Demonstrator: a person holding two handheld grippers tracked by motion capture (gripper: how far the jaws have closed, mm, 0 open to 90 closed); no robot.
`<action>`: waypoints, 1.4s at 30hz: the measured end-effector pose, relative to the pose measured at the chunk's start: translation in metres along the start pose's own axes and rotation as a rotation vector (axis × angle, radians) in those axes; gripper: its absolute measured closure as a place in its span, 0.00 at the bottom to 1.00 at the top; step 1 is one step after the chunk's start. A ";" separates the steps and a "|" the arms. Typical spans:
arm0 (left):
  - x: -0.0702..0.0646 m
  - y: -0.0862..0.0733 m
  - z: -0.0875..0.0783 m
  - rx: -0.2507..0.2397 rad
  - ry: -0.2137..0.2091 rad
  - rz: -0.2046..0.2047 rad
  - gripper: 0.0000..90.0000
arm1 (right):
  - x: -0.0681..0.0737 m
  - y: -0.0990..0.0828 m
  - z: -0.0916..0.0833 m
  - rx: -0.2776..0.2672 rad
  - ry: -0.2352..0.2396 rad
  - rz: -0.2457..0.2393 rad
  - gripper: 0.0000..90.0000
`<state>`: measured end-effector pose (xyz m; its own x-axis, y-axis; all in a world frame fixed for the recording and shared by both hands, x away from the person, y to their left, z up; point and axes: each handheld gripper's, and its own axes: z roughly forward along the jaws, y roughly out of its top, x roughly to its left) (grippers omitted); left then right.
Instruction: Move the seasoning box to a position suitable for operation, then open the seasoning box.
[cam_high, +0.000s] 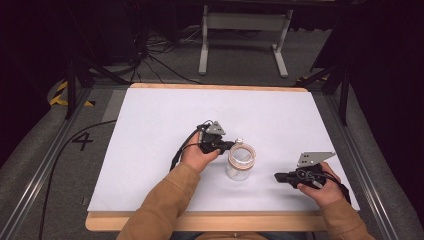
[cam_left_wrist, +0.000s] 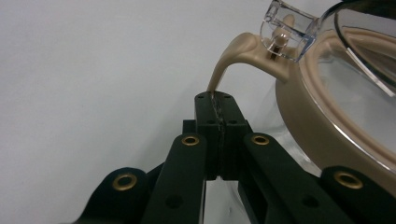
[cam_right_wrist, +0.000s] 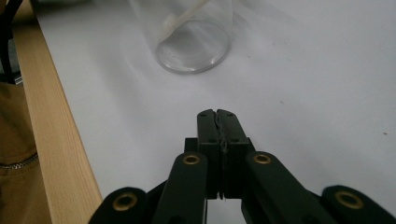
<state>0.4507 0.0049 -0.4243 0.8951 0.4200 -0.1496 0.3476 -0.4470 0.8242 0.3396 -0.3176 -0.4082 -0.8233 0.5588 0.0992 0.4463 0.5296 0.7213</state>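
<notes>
Standing upright near the table's (cam_high: 150, 115) middle, the glass jar (cam_high: 239, 167) holds nothing visible. Its tan seal ring (cam_left_wrist: 299, 116) sits under a clear lid (cam_left_wrist: 369, 37). The left gripper (cam_left_wrist: 217, 100) has its jaws closed on the ring's tan tab (cam_left_wrist: 231, 58), a pinch the left gripper view makes clear. The right gripper (cam_right_wrist: 218, 116), jaws pressed together on nothing, hovers near the jar's base; its view adds the table's wooden edge (cam_right_wrist: 51, 140).

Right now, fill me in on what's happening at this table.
A person works a gripper in each hand over a white table. The left gripper is shut on the beige tab of a clear glass jar's lid seal. The right gripper is shut on nothing, resting apart from the jar.
</notes>
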 end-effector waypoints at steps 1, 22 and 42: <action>0.000 0.000 0.001 -0.001 -0.001 -0.001 1.00 | 0.000 -0.001 0.000 0.000 0.000 0.000 1.00; -0.012 0.028 -0.060 -0.084 -0.014 -0.004 0.99 | -0.002 0.003 0.005 0.000 -0.008 -0.006 1.00; -0.019 0.045 -0.028 -0.138 -0.035 0.014 0.99 | 0.012 0.003 0.010 -0.007 0.002 -0.008 1.00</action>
<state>0.4415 -0.0008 -0.3693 0.9094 0.3860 -0.1548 0.2957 -0.3385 0.8933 0.3350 -0.3030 -0.4115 -0.8277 0.5531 0.0944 0.4369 0.5297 0.7270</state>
